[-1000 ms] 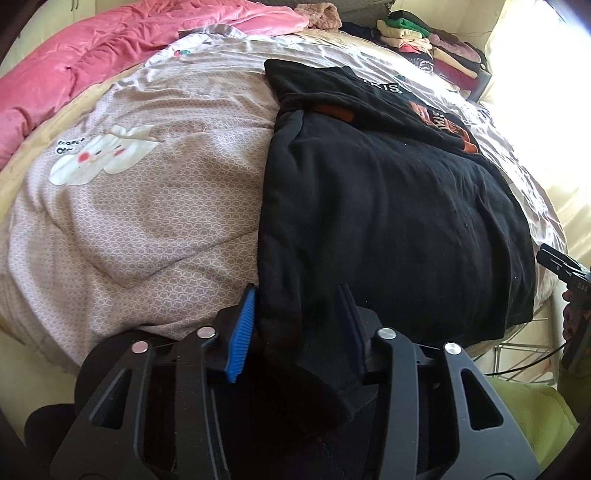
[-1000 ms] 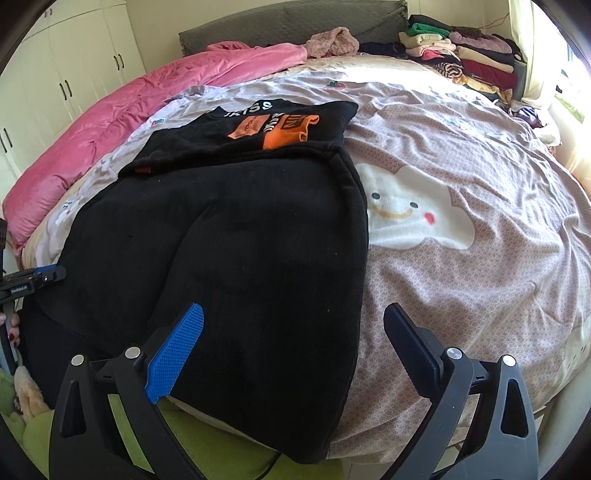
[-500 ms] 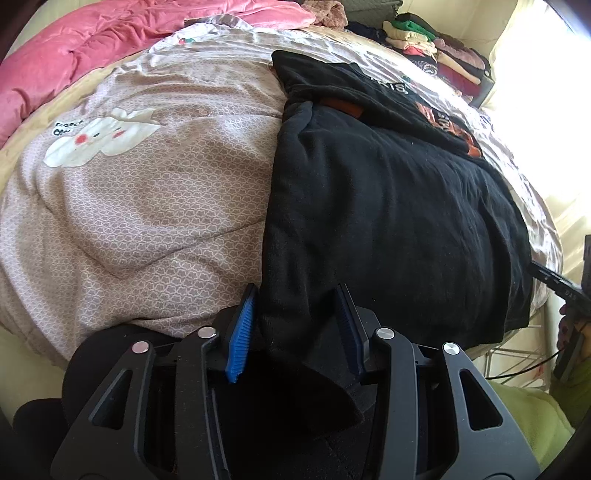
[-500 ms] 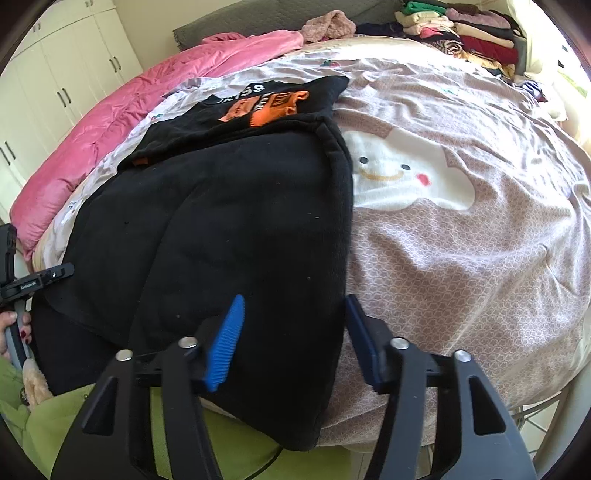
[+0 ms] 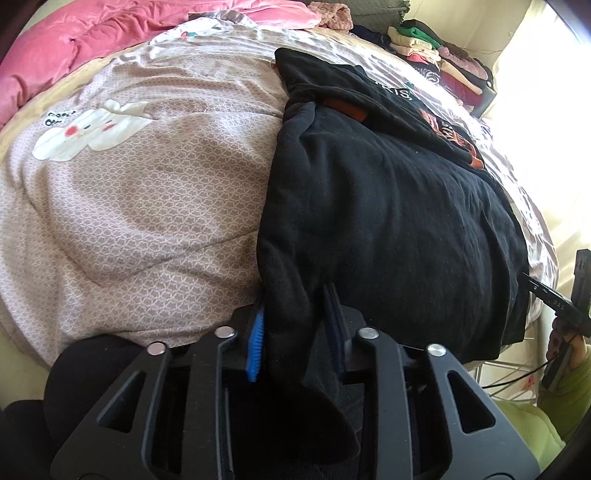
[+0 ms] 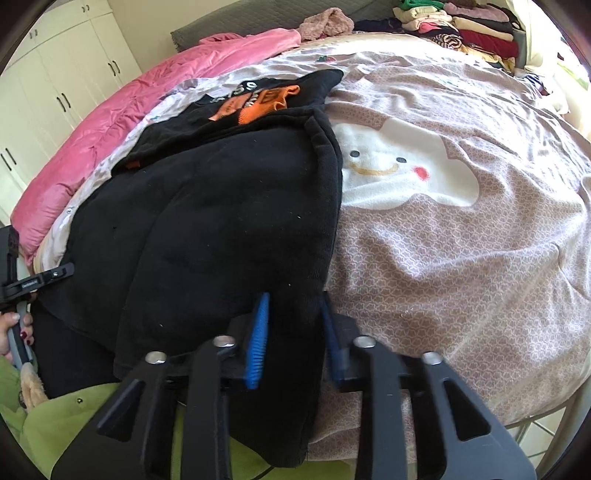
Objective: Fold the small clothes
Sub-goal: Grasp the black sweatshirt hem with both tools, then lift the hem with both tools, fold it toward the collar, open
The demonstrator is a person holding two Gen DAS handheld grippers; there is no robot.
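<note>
Bed: quilt (image 6: 461,258) in a pale mauve pattern with white smiling cloud patches covers it.
Pink duvet: bunched along the far left edge (image 6: 110,129).
Black sweatshirt (image 6: 221,221): spread flat on the quilt, orange-printed front at the far end, near hem hanging over the bed's edge.
Folded clothes pile (image 6: 476,33): stacked at the far right corner of the bed.
Left tongs (image 5: 295,325): narrow, pinching the sweatshirt's near left hem corner.
Right tongs (image 6: 295,332): narrow, pinching the near right hem corner; blue pads press the cloth on both sides.
</note>
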